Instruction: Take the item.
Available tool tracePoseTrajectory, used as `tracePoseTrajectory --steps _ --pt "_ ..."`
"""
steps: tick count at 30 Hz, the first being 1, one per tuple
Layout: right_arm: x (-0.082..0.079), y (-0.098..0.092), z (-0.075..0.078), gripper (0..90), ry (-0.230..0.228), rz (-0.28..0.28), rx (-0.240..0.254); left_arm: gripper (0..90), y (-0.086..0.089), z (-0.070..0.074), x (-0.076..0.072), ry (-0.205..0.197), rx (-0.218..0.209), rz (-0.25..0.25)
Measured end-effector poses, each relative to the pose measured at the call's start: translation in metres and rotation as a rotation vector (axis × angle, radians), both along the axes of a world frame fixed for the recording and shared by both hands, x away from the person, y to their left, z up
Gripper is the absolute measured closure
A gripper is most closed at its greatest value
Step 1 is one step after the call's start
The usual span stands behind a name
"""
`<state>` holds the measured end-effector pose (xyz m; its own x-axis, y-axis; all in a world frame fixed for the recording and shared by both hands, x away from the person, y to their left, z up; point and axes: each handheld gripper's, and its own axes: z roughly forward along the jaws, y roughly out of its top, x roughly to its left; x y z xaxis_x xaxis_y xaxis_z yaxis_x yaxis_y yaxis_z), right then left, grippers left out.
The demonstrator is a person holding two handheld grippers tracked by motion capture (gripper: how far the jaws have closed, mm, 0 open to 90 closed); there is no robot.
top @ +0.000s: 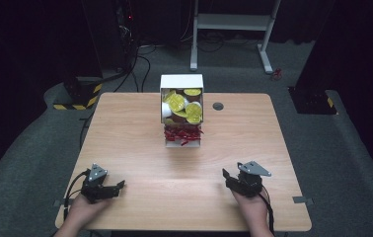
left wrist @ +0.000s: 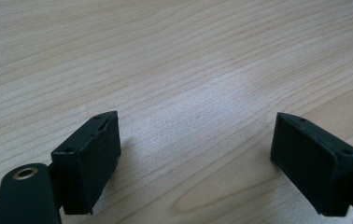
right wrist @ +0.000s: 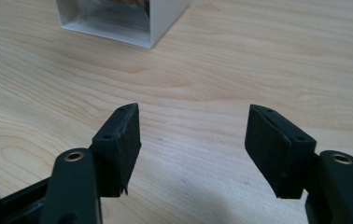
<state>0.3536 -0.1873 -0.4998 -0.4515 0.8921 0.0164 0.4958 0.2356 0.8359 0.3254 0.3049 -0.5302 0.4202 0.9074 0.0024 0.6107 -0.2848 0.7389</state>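
White box (top: 181, 81) of yellow-lidded cups (top: 193, 111)

So there's a white box (top: 181, 109) sitting at the far middle of the bench (top: 140, 128), open side up, packed with yellow discs (top: 193, 111) on top and red shreds (top: 182, 135) at the near end. Left gripper (top: 118, 186) and right gripper (top: 227, 174) both rest at the near edge, well apart from the box, nothing in their fingers. Grey carpet (top: 36, 148) all around.
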Motion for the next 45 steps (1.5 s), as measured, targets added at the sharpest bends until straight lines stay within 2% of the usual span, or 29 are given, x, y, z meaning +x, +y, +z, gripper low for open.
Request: tracePoseTrajectory --steps 4,12,17,22,26,28,33,36,40,45 --pt "0.001 0.005 0.003 39.9 -0.017 0.018 -0.018 16.3 0.0 0.0 0.0 -0.001 0.0 0.004" --pt "0.004 0.008 0.001 39.5 0.002 0.018 -0.046 16.2 0.0 0.0 0.001 0.0 0.007 0.0" --pt "0.008 0.008 0.007 39.3 0.01 0.005 -0.032 16.2 0.001 0.0 0.0 -0.002 0.007 -0.003" --pt "0.014 0.01 0.018 39.1 -0.01 0.007 -0.001 16.2 0.001 0.0 0.0 -0.002 0.007 -0.003" --pt "0.015 0.013 0.02 39.0 -0.021 0.006 -0.009 16.2 0.001 0.0 0.0 -0.002 0.008 -0.003" --pt "0.015 0.017 0.022 40.1 -0.048 0.017 -0.019 16.2 0.001 0.0 0.0 -0.003 0.008 -0.003" --pt "0.018 0.023 0.024 41.6 -0.054 0.026 -0.022 16.3 0.001 0.0 -0.002 0.001 0.009 0.0" --pt "0.021 0.026 0.024 41.9 -0.055 0.028 -0.023 16.3 0.001 0.0 -0.003 0.0 0.01 0.0" --pt "0.024 0.031 0.026 45.4 -0.058 0.028 0.005 16.2 0.0 0.0 -0.003 0.002 0.004 0.003" --pt "0.029 0.036 0.03 44.6 -0.038 0.028 0.009 16.1 0.0 0.0 -0.003 0.001 0.005 0.001"
